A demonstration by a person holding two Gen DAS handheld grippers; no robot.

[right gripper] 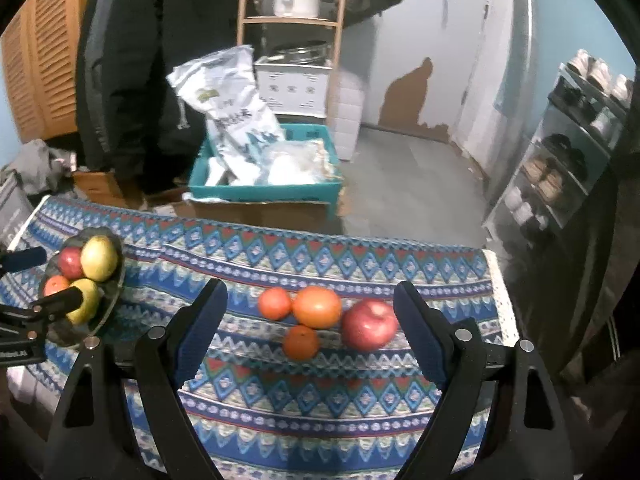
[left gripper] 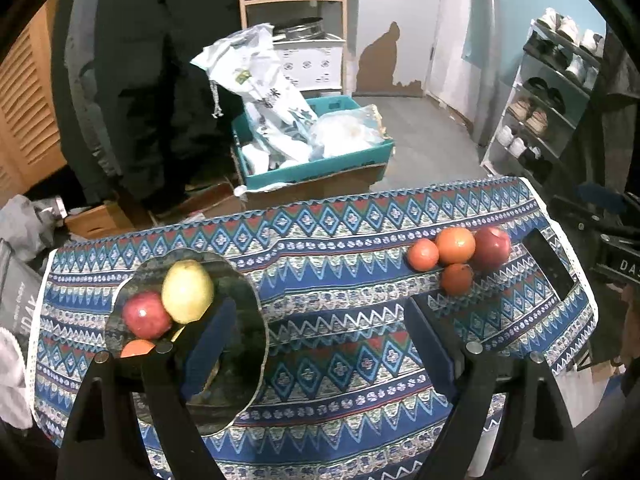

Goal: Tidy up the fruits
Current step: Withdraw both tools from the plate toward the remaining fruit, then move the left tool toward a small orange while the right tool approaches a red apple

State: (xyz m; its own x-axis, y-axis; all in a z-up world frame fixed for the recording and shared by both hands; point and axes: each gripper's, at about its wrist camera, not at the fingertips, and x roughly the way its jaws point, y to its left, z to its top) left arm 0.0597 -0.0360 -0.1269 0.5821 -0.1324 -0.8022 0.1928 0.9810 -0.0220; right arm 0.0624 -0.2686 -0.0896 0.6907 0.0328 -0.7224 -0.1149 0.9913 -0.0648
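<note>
A dark glass plate (left gripper: 244, 320) sits on the left of the patterned tablecloth (left gripper: 340, 344). It holds a yellow-green pear (left gripper: 187, 291), a red apple (left gripper: 145, 315) and an orange fruit (left gripper: 136, 348); the right wrist view shows a second yellow fruit (right gripper: 86, 300) there. My left gripper (left gripper: 320, 320) is open and empty, its left finger over the plate. On the right lie a red apple (right gripper: 370, 324), a large orange (right gripper: 317, 306) and two small oranges (right gripper: 274, 303) (right gripper: 302, 342). My right gripper (right gripper: 310, 304) is open and empty, just short of this group.
A black phone (left gripper: 554, 264) lies near the cloth's right edge. Beyond the table stand a teal box (right gripper: 264, 192) with white bags, a wooden shelf (right gripper: 292, 20) with a pot, a shoe rack (right gripper: 568, 152) and a person in dark clothes (right gripper: 132, 60).
</note>
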